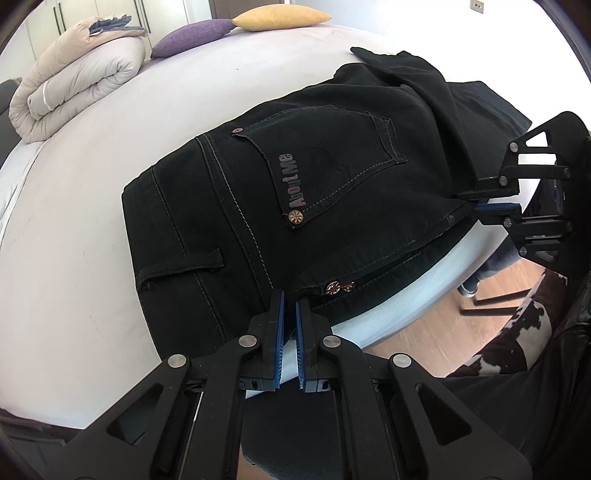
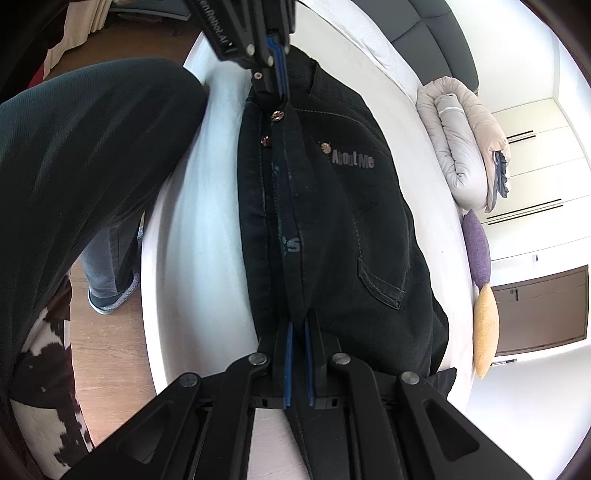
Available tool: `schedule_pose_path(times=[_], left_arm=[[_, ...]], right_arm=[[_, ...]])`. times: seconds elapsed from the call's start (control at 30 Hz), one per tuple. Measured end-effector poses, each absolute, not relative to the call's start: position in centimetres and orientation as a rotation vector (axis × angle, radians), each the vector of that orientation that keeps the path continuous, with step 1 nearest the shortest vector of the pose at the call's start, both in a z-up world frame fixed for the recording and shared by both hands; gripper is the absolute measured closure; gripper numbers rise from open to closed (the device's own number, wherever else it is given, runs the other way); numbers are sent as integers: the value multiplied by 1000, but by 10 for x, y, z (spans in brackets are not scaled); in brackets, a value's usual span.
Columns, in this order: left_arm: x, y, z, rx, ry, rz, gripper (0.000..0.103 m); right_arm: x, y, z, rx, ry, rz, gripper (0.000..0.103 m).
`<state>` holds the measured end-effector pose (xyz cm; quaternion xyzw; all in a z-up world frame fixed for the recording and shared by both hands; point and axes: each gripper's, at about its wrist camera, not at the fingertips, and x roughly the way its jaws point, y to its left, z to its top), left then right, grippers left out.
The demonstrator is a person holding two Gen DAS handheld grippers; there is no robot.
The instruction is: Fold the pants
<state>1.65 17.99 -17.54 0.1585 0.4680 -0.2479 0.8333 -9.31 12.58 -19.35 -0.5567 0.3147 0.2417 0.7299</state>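
Observation:
Black jeans (image 1: 258,206) with an "About Me" back pocket lie folded on the white bed, near its front edge; they also show in the right wrist view (image 2: 343,229). My left gripper (image 1: 290,295) is shut on the near edge of the pants by the studs. It also shows at the top of the right wrist view (image 2: 282,79). My right gripper (image 2: 299,321) is shut on the same edge of the pants further along. It shows at the right of the left wrist view (image 1: 476,203).
The white bed (image 1: 92,221) carries a rolled beige duvet (image 1: 74,81), a purple cushion (image 1: 192,37) and a yellow cushion (image 1: 280,16) at its far side. A person's dark sleeve (image 2: 85,177) and wooden floor (image 1: 424,325) lie beside the bed edge.

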Motion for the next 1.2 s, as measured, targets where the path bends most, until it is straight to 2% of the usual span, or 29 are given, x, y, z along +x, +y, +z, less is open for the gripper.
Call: schedule_pose_path(times=[0.27,0.4,0.5,0.7,0.83,0.97,1.0,1.03,1.07,1.1,1.13,1.2], left_arm=[[7,187,-179,309,990,-509,97],[7,195,-176,278,1001,-509,92],[0,196,-164,305,1001,-504,89],[-2,205,-123,227,939,-472,89],[24,180,-102,124,869,-471,89],[67,130,-123,55,933,-501,89],[75,119,-136,59,975,-496,89],[82,110,-150,64,1021,-486,89],[87,104,-162,65,1060,-483,89],[90,99,-175,73,1087,-465,89],[89,99,-180,64,1074,-455,89],[89,107,-181,-14,1062,-442,89]], right_arm=[[-98,128,-196,-1227,683,523,96],[-100,132,-204,-1231,689,504,93],[-102,132,-205,-1203,680,484,93],[-109,132,-208,-1204,640,459,93],[-112,132,-212,-1193,618,440,92],[-112,125,-206,-1099,612,433,92],[-111,121,-202,-1055,622,444,87],[-111,117,-198,-1003,638,459,72],[-111,112,-194,-944,670,490,56],[-111,105,-189,-860,711,530,27],[-112,97,-183,-788,731,558,24],[-106,77,-168,-624,783,591,28]])
